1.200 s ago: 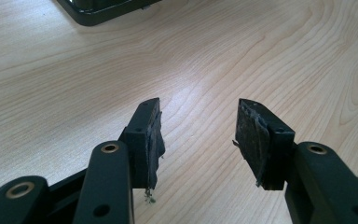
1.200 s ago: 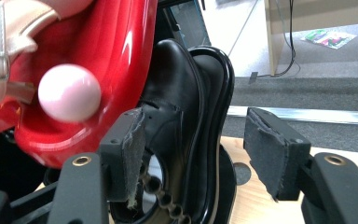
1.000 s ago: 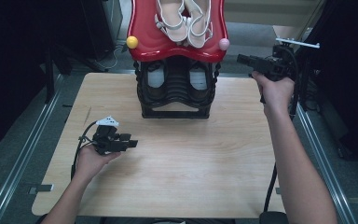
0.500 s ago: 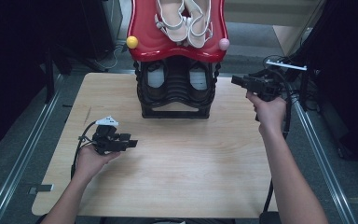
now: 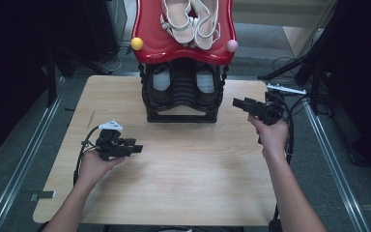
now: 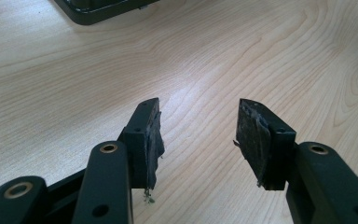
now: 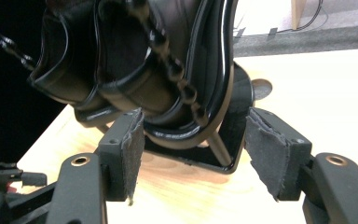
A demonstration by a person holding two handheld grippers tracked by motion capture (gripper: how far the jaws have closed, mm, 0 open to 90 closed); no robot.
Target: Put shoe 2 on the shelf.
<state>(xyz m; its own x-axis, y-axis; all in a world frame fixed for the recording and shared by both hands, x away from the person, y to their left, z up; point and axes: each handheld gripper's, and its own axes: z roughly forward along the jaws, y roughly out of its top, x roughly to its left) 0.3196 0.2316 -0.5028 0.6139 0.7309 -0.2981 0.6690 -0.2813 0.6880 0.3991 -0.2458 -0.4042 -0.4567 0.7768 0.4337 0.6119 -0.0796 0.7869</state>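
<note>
Even overhead light brightens the wooden table [image 5: 183,164]; the surroundings left and right fall into darkness. The shoe rack [image 7: 158,79] looks dim and softly blurred close up, with glare far behind it.

left gripper [image 5: 136,149] – held low in the left hand [image 5: 92,164], jaws apart, nothing between them | right gripper [image 5: 239,103] – raised in the right hand [image 5: 270,135], jaws apart, pointing left | both forearms reach in from below
</note>
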